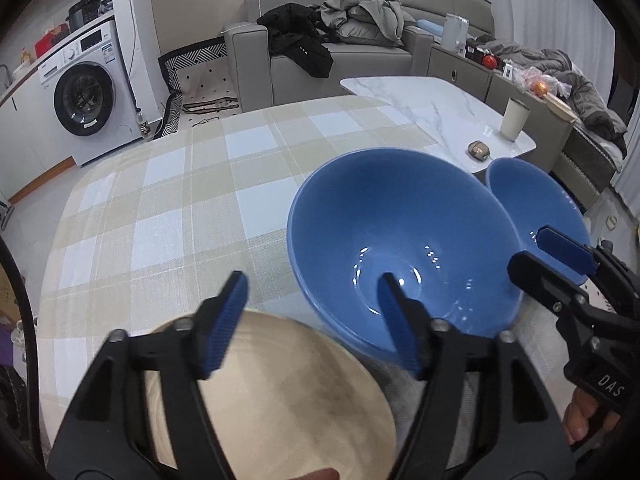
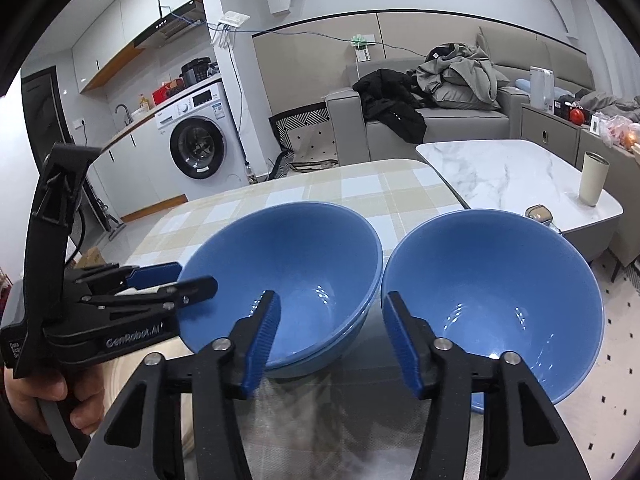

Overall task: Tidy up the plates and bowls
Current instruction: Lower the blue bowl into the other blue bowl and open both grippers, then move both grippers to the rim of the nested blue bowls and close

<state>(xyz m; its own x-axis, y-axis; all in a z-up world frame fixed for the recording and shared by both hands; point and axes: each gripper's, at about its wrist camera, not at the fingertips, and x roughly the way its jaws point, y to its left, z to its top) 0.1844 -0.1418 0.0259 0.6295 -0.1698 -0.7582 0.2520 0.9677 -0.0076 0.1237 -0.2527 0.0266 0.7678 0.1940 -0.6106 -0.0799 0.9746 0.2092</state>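
Bowls and plate, on a table (image 1: 168,184) with a checked beige-and-white cloth. Largest item: beige plate (image 1: 280,400), round, flat, at the near edge of the table, left of the bowls. Next: blue bowl (image 1: 400,240), deep, upright, near the table's right edge, just beside the plate; in the right wrist view it looks to sit inside another bowl of the same blue. Second blue bowl (image 2: 496,300), same kind, upright, just to the right of the first, rims close together. Left gripper (image 1: 312,320): jaws spread, one finger over the plate, the other over the first bowl's near rim, pinching nothing. Right gripper (image 2: 332,340): jaws spread across the gap between the two bowls, pinching nothing.
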